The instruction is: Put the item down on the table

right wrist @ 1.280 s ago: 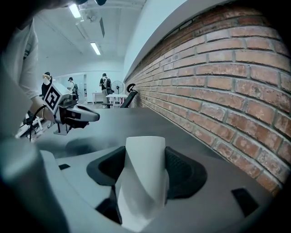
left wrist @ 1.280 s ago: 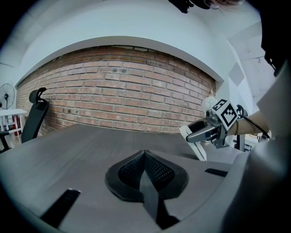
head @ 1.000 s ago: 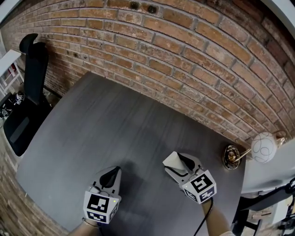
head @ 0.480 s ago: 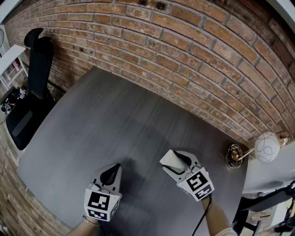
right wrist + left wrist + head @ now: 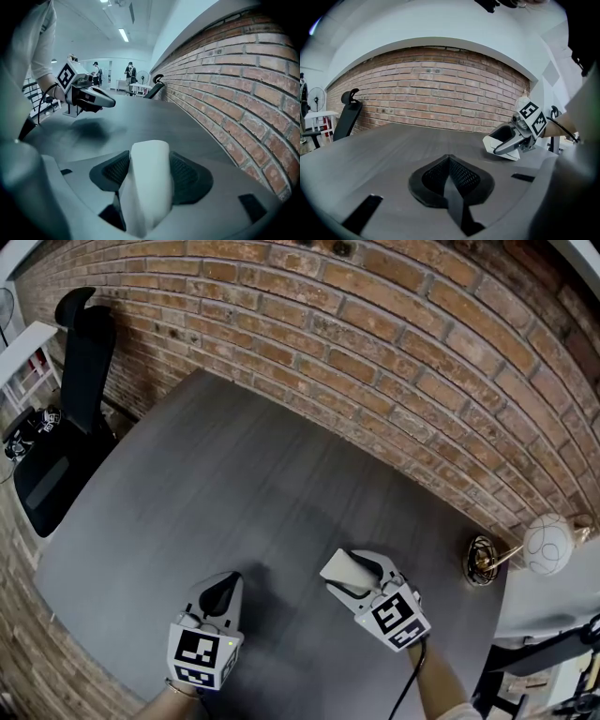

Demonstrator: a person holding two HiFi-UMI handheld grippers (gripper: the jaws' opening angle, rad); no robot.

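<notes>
A pale, folded white item (image 5: 339, 571) is pinched between the jaws of my right gripper (image 5: 349, 576), just above the dark grey table (image 5: 216, 484). In the right gripper view the white item (image 5: 145, 183) fills the gap between the two black pads. From the left gripper view the same item (image 5: 499, 146) shows at the right, held low over the tabletop. My left gripper (image 5: 223, 596) hovers over the table's near edge with its black jaws closed together and nothing between them (image 5: 450, 176).
A brick wall (image 5: 375, 362) runs along the table's far side. A brass stand (image 5: 480, 561) with a white globe (image 5: 547, 545) sits at the table's right end. A black office chair (image 5: 66, 409) stands off the left edge.
My right gripper has drifted slightly toward me and lower with the white item in it. The left gripper has barely moved.
</notes>
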